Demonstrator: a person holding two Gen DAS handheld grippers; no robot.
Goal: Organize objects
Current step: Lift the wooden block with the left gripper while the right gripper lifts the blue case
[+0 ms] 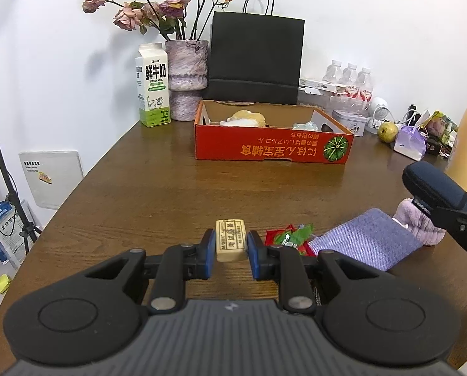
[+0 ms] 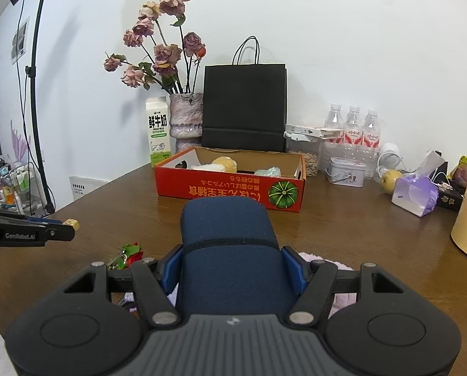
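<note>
Gripping with both hands at once: my right gripper (image 2: 232,269) has its blue pads pressed against the sides of a dark navy case (image 2: 228,250), jaws standing fairly wide around its bulk, and the case is lifted off the wooden table (image 1: 158,181), pointing toward the red cardboard box (image 2: 230,188). My left gripper (image 1: 230,247) is squeezed down as tight as it goes on a small cream eraser block (image 1: 230,239) with printed characters on its top face, held just above the tabletop.

Going from biggest down: the table fills the scene, with a black paper bag (image 1: 255,59) standing against the wall behind the box. A vase of dried roses (image 1: 186,75) stands left of the bag, and a milk carton (image 1: 153,87) just left of the vase. Inside the open box lie a yellowish-white soft thing (image 1: 244,118) and a pale green item (image 1: 305,125).

Nearer to me, a purple cloth pouch (image 1: 365,241) lies on the table right of my left gripper, touching a fluffy lilac band (image 1: 421,222). Between the pouch and the eraser sits a red-and-green crumpled wrapper (image 1: 288,238).
</note>
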